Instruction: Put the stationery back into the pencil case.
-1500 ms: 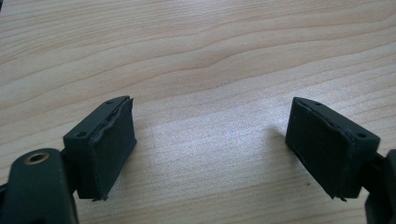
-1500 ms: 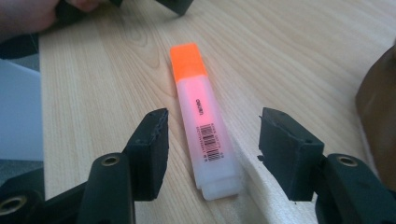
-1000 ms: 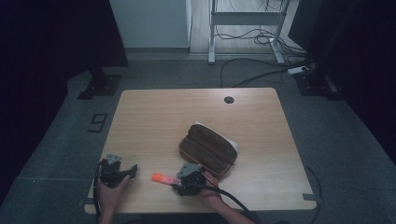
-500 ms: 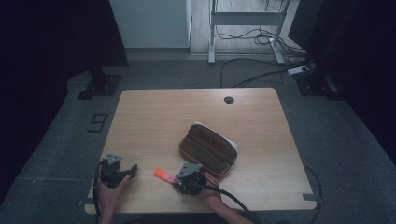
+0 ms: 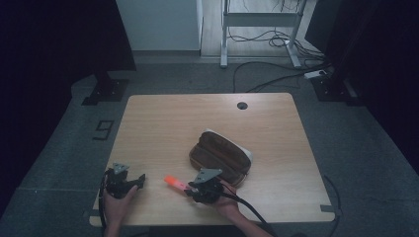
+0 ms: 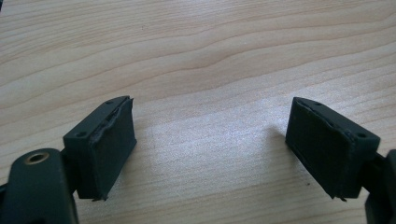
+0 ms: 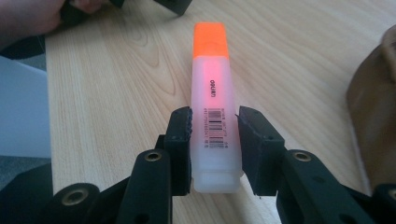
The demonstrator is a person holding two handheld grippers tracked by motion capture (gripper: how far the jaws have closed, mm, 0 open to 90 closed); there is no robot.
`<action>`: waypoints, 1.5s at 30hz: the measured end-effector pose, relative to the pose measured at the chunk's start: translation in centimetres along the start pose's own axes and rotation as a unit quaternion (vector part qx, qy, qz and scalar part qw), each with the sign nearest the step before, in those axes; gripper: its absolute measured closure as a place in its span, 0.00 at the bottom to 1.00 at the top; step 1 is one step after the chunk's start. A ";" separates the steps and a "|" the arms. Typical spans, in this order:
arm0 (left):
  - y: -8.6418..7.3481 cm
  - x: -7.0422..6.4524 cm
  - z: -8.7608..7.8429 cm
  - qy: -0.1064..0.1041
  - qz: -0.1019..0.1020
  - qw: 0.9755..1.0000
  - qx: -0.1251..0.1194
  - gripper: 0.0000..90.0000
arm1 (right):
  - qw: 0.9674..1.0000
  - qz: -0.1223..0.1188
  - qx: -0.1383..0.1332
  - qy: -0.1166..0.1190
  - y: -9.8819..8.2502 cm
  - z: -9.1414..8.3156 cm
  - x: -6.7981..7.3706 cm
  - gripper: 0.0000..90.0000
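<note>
Right gripper (image 7: 215,128) clamped on orange highlighter (image 7: 212,112), jaws having just closed in; pads pressing both sides of the barrel near its rear end, barcode label facing up. Cap end pointing away from the jaws, toward the left hand (image 7: 32,16) at the top corner of the right gripper view. Highlighter low over or on the wooden table (image 7: 116,93), cannot tell which. In high view, right gripper (image 5: 190,190) near the front edge of the table (image 5: 197,118), highlighter (image 5: 174,182) sticking out to its left. Brown pencil case (image 5: 220,157) just beside, behind and right of the gripper, closed, lying diagonally. Left gripper (image 6: 210,144) released, jaws wide apart, bare table (image 6: 196,56) between them. In high view, left gripper (image 5: 138,179) near the front-left corner, well apart from the highlighter.
</note>
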State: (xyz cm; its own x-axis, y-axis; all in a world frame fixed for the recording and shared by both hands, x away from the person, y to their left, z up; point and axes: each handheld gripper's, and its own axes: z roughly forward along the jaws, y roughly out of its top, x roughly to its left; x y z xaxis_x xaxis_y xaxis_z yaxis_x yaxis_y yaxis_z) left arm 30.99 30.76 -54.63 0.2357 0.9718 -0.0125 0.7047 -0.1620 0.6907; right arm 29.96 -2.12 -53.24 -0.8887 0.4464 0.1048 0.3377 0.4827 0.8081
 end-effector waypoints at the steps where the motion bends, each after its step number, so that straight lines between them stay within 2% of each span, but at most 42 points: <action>1: 0.0 0.0 0.0 0.000 0.000 1.000 0.000 0.17 | 1.000 0.002 -0.003 0.000 0.0 -0.2 -0.1 0.72; 13: 0.0 0.0 0.0 0.000 0.000 1.000 0.000 0.17 | 1.000 0.016 -0.024 -0.002 0.3 -2.1 -0.9 0.72; 45: 0.0 0.0 0.0 0.001 0.000 1.000 0.000 0.17 | 0.997 0.020 -0.070 -0.022 1.2 -5.9 -2.2 0.72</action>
State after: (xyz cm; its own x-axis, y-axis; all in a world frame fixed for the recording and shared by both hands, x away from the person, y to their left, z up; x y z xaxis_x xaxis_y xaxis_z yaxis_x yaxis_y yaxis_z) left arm 30.99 30.75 -54.63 0.2352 0.9719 -0.0108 0.7045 -0.1628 0.6908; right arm 30.45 -6.94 -49.07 -0.8596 0.4976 0.1160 0.3241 0.3555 0.8767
